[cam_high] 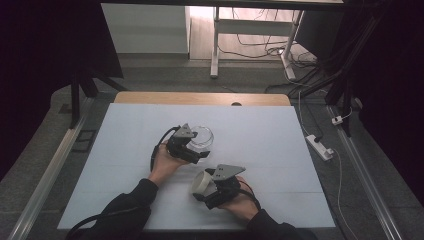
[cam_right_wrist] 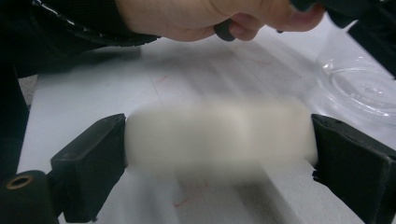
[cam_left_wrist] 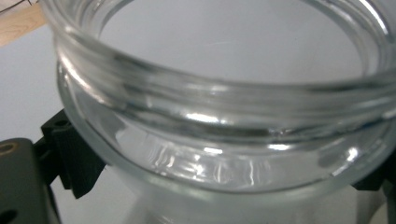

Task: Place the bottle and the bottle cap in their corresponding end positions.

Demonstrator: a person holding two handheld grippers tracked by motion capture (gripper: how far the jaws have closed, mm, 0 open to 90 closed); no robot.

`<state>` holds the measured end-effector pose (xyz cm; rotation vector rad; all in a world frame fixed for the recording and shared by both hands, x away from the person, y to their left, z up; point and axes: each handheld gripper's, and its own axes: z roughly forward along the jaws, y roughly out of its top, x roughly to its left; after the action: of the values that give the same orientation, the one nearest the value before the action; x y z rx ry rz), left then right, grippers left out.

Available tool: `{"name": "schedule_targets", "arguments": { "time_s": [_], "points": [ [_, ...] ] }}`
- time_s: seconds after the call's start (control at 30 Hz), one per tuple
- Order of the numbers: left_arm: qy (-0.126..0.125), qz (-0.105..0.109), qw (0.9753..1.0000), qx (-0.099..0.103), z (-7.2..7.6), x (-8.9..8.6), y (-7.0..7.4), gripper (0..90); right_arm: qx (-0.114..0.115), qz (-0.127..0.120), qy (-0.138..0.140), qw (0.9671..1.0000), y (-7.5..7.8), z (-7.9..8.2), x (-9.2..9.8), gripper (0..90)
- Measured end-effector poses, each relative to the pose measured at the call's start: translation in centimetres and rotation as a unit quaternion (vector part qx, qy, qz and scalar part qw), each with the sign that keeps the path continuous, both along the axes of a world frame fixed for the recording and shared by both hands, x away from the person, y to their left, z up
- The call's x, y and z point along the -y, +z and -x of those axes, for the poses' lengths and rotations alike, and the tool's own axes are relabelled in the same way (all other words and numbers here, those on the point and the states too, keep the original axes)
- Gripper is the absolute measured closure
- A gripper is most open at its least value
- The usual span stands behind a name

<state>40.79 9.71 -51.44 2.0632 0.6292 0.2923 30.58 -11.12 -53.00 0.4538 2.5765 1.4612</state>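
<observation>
The high view is looking forward and down from above the person's side onto the white-covered table point(cam_high: 260, 130). The left gripper view is sitting very close against the clear glass jar point(cam_left_wrist: 219, 121). The right gripper view is looking low across the table, sharing that jar point(cam_right_wrist: 359, 84) at its right edge.

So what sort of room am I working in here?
Probably a lab or recording workspace: a white-covered table, dark curtains at the sides, and loose cables with a power strip on the floor.

Dim surroundings, evenly lit table point(cam_high: 260, 130); white lid point(cam_right_wrist: 219, 135) motion-blurred, glass jar point(cam_left_wrist: 219, 121) glinting.
</observation>
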Motion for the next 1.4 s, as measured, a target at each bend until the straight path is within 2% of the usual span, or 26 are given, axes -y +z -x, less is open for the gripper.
{"name": "schedule_targets", "arguments": {
  "time_s": [0.13, 0.27, 0.5, 0.6, 0.7, 0.77, 1.17, 1.4],
  "points": [
    [0.002, 0.001, 1.0000, -0.003, -0.4, 0.3, -0.3, 7.6, -0.002, -0.001, -0.001, 1.0000, 0.0, -0.1, 0.0, 7.1],
    [0.005, -0.001, 1.0000, -0.004, -0.6, 0.7, -0.5, 7.6, -0.007, 0.009, -0.006, 0.9999, 0.1, -0.1, 0.1, 7.1],
    [0.004, -0.008, 0.9999, -0.008, -0.9, 0.7, -0.8, 7.6, -0.016, 0.042, -0.009, 0.9989, -0.1, -0.1, 0.5, 7.2],
    [0.003, -0.011, 0.9999, -0.009, -0.9, 0.7, -0.9, 7.6, -0.027, 0.079, -0.010, 0.9964, -0.7, -0.2, 0.1, 7.2],
    [0.001, -0.016, 0.9998, -0.008, -0.9, 0.9, -1.2, 7.6, -0.023, 0.093, -0.012, 0.9953, -0.8, -0.2, -0.3, 7.2],
    [0.001, -0.016, 0.9998, -0.007, -0.9, 1.0, -1.2, 7.6, -0.031, 0.105, -0.019, 0.9938, -0.9, -0.3, -0.5, 7.2],
    [-0.010, -0.019, 0.9998, -0.002, -1.0, 0.7, -1.4, 7.2, -0.039, 0.093, -0.028, 0.9945, -0.9, -0.6, -0.2, 7.9],
    [-0.005, -0.022, 0.9997, -0.006, -1.0, 0.8, -1.2, 6.9, -0.038, 0.089, -0.030, 0.9948, -0.8, -0.5, -0.2, 7.4]
  ]
}}
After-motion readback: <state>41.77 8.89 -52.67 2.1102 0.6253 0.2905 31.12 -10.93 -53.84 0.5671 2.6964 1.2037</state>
